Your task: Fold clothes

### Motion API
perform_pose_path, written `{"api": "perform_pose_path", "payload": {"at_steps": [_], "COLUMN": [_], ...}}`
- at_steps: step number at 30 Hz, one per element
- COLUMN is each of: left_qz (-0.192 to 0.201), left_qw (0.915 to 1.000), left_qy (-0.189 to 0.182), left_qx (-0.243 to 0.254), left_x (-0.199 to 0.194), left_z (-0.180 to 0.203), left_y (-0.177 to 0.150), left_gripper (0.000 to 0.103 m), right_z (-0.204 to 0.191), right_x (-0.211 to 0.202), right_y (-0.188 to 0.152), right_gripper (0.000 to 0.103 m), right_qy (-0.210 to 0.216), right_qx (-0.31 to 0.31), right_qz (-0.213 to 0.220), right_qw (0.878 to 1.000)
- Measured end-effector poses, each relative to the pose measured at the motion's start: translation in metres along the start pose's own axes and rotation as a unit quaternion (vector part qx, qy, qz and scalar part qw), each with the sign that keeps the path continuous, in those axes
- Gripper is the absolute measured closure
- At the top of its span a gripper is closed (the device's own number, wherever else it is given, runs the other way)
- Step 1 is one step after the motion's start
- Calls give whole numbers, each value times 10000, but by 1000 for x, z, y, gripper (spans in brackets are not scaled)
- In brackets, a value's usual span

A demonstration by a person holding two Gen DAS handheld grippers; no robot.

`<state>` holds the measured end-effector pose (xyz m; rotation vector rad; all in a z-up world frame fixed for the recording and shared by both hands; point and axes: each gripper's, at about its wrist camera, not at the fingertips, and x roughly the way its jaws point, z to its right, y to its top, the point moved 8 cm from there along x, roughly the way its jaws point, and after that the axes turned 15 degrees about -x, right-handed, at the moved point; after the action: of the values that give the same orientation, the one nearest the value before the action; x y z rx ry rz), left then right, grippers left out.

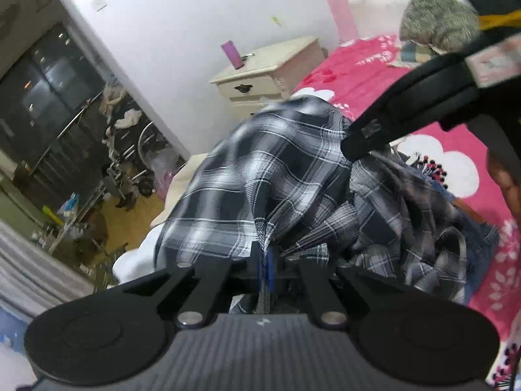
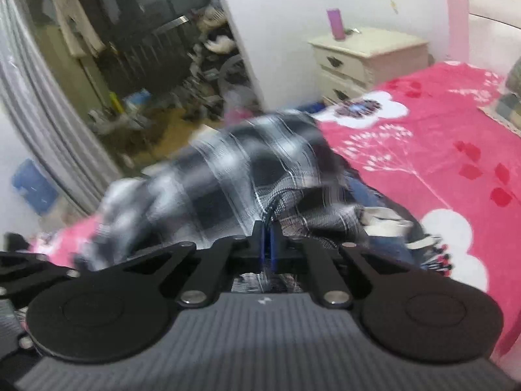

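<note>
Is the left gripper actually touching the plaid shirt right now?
Touching. The left wrist view shows the left gripper shut, with plaid shirt fabric pinched between its blue pads.

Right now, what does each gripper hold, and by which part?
Both the left gripper and right gripper pinch the black-and-white plaid shirt by bunched fabric; which part is unclear.

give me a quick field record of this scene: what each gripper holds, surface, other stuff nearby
left gripper: jaws shut on plaid shirt
right gripper: jaws shut on the same shirt
shirt state: lifted, bunched, not yet folded
surface: pink flowered bedspread
underneath: jeans on the bed
nearby: cream nightstand with purple cup
</note>
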<state>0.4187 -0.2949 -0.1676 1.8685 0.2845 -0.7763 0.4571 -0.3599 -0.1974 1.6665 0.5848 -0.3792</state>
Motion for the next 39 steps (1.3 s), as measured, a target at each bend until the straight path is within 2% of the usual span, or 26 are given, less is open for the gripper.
{"api": "perform_pose_path", "payload": {"at_steps": [4,8,12,15,16,20,22,23,25,26,27,28,29,30,31,32,33,34,35,36,37,38,39], "left_qz": [158,315,-5,-479,-685,-1552,-1948,-2197,-2471,-2426,-2252,-2059,-1865,-1676,-1509,-1496,-1508,-1518,-1564,-1616,-1665,-1741,-1811], "left_qw": [9967,9868,9803,9749,9696,9388,9267,9175,9019,8973,8992,9018,9040,9093,9162,9226,9279,9321,9368,9405,9429,9471,9520], "left_qy": [-174,-348,-82,393,535,1052,1117,1144,1143,1153,1077,984,890,753,556,251,-72,-395,-695,-991,-1286,-1313,-1296], "left_qx": [-776,-1547,-1975,-2138,-2288,-2888,-3014,-3111,-3353,-3504,-3593,-3669,-3743,-3734,-3670,-3546,-3408,-3266,-3051,-2819,-2583,-2355,-2101], "left_x": [-63,-127,-199,-248,-260,-291,-291,-287,-287,-288,-288,-287,-287,-284,-277,-261,-244,-228,-208,-187,-166,-147,-126], "left_z": [-36,-73,-101,-108,-111,-122,-132,-134,-143,-148,-152,-156,-160,-159,-152,-139,-126,-113,-97,-80,-64,-48,-34], "left_y": [-15,-30,-90,-155,-179,-274,-312,-328,-348,-347,-338,-327,-317,-306,-295,-283,-272,-260,-253,-247,-241,-238,-237], "left_gripper": [100,100,100,100,100,99,98,94,90,80,72,54,40,38,35,30,25,16,11,12,14,19,22], "right_z": [-42,-108,-173,-215,-228,-280,-303,-312,-321,-322,-316,-309,-298,-282,-267,-251,-236,-221,-206,-190,-175,-160,-153], "right_x": [-55,-113,-169,-195,-201,-216,-210,-205,-199,-198,-205,-212,-219,-225,-231,-239,-245,-244,-242,-234,-231,-228,-229], "right_y": [0,-18,-60,-106,-124,-202,-242,-259,-284,-293,-294,-295,-286,-274,-261,-248,-235,-223,-210,-199,-194,-188,-187], "right_gripper": [101,101,101,101,101,101,101,98,97,97,95,93,83,67,58,46,40,37,36,36,36,36,36], "right_qy": [609,1350,2253,2889,3059,3650,3686,3694,3656,3660,3647,3637,3719,3764,3650,3532,3405,3067,2714,2117,1571,1029,767], "right_qx": [-233,-571,-772,-793,-819,-947,-1264,-1442,-1736,-1859,-1873,-1882,-1762,-1611,-1458,-1304,-1151,-1066,-982,-974,-1078,-1178,-1271], "right_qz": [424,698,648,212,3,-927,-1370,-1594,-2058,-2244,-2368,-2486,-2453,-2393,-2193,-1991,-1787,-1587,-1386,-1233,-1156,-1078,-1065], "right_qw": [9970,9867,9691,9538,9485,9215,9107,9041,8910,8838,8808,8778,8778,8804,8930,9048,9159,9324,9474,9646,9749,9818,9832]}}
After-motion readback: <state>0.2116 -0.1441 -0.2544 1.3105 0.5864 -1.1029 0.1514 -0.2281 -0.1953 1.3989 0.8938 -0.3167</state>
